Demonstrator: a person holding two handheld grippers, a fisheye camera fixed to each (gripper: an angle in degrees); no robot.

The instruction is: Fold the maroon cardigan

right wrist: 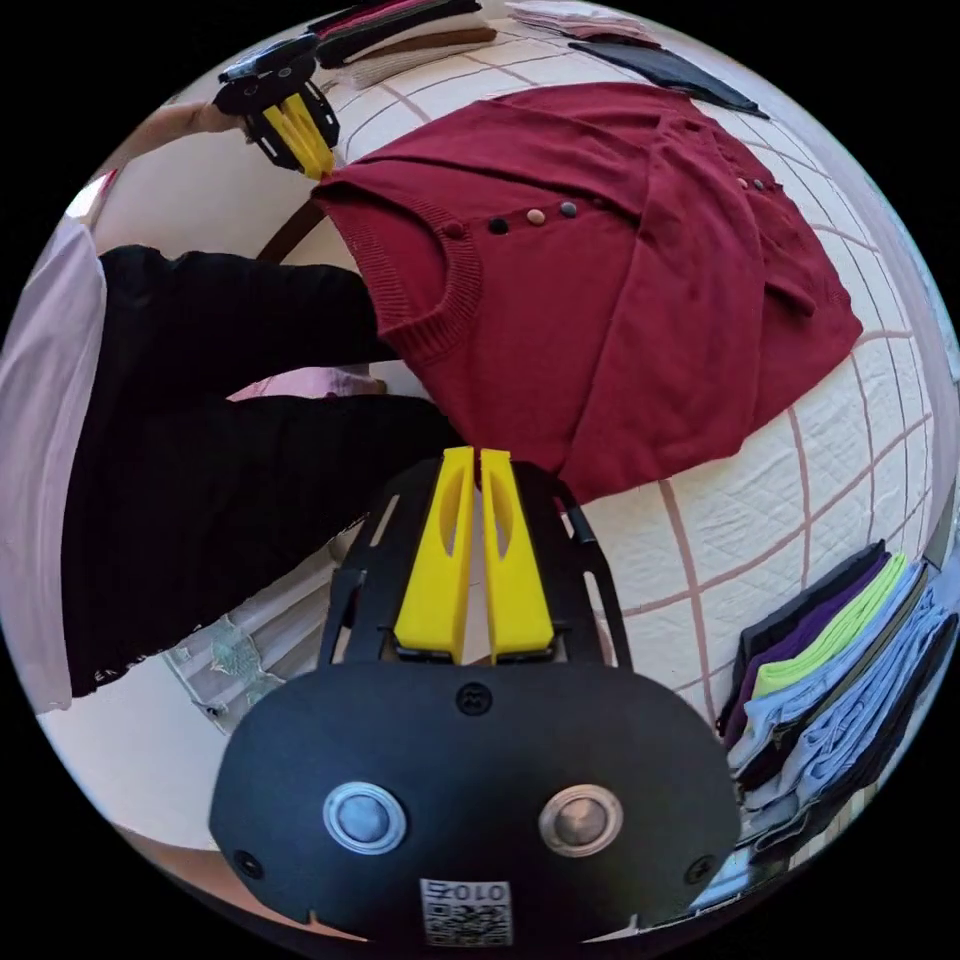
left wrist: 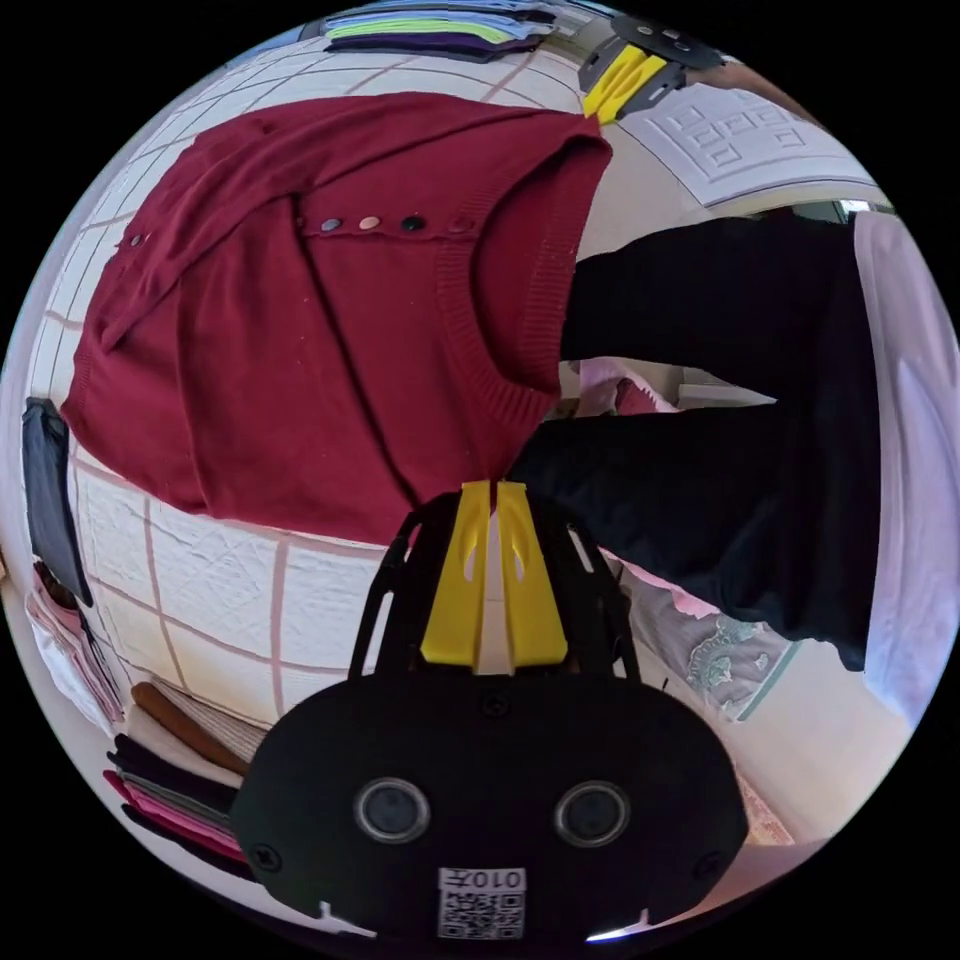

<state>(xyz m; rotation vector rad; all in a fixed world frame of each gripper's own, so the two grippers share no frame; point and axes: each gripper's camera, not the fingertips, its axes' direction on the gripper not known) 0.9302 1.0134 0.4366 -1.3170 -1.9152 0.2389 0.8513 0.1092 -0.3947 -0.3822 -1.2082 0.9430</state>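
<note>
Item: maroon cardigan, laid on quilted bed cover, collar end lifted off the near edge toward the person.
Left tongs: jaws closed to a thin slit, shoulder corner pinched at 12 o'clock of own view.
Right tongs: jaws likewise nearly together, opposite shoulder corner gripped; also seen at 1 o'clock in left gripper view.
Progress, est.: sleeves apparently folded in already; lengthwise fold(s) judged outstanding.
Adj.: stacks of folded clothes at bed edge.
</note>
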